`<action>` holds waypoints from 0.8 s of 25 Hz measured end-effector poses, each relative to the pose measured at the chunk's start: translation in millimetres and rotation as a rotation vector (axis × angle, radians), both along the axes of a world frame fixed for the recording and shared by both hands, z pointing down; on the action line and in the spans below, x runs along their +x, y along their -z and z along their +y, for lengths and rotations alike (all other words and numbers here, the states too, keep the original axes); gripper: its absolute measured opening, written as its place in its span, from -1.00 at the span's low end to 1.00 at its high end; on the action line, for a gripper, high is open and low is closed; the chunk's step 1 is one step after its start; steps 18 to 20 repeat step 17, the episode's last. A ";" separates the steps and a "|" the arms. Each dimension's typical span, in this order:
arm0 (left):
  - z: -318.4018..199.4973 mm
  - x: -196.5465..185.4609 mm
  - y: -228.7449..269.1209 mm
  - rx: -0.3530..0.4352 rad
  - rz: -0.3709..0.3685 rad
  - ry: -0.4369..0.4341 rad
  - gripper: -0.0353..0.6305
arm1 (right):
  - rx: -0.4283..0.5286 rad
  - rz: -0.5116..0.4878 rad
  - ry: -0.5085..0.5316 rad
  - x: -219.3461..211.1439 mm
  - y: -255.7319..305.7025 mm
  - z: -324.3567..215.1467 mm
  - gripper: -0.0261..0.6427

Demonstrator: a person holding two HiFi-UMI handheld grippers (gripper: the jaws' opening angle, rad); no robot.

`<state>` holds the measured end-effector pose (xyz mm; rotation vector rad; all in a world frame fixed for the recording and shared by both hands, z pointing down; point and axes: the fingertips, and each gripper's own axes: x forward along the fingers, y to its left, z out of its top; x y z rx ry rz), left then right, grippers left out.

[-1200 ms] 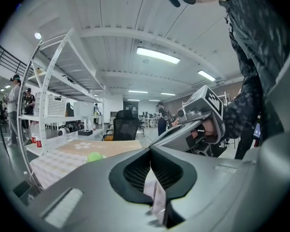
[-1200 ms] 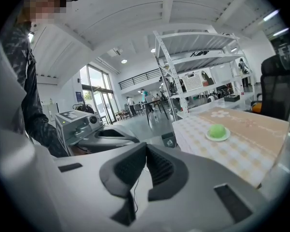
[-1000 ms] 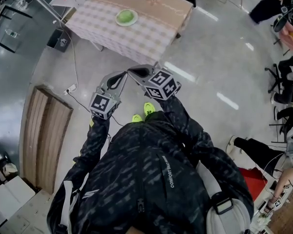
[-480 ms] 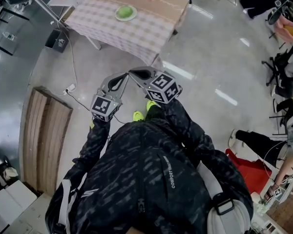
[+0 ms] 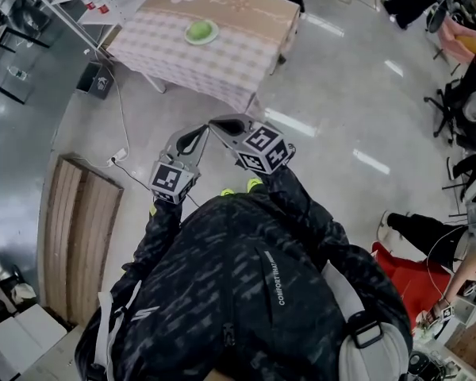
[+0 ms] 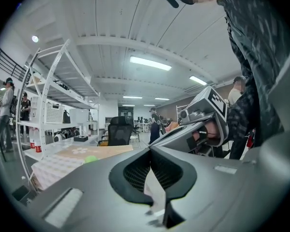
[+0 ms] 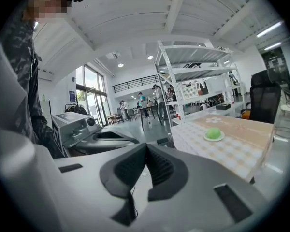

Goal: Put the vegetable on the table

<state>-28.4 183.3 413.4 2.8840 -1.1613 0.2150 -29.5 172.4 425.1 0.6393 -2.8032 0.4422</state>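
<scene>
Glossy floor [image 5: 341, 94] fills most of the head view and is open from 12 to 3 o'clock. Chairs [image 5: 460, 94] crowd the 2 o'clock edge and a wooden panel [image 5: 79, 228] lies at 9. The table [image 5: 222, 62] stands at 12, well apart from the person, with its near corner toward them. Little has changed since a second ago. The left gripper [image 5: 204, 128] and right gripper [image 5: 216, 122] have slid slightly down-frame, tips almost meeting, both jaws pressed together with nothing between them. The plate [image 5: 188, 36] sits mid-table with the green vegetable [image 5: 200, 30] on it. The vegetable is already on the table, so the task looks done or not under way. There is free room to walk up.
</scene>
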 end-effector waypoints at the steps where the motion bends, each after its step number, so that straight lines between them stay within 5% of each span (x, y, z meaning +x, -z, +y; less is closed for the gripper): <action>1: 0.2 1.5 0.8 0.000 0.000 -0.003 -0.90 | -0.001 -0.003 -0.005 1.5 0.7 0.2 -0.97; 20: 9.8 -0.7 -2.6 -0.016 0.007 0.000 -0.90 | -0.002 -0.002 -0.018 -0.1 -2.2 9.7 -0.97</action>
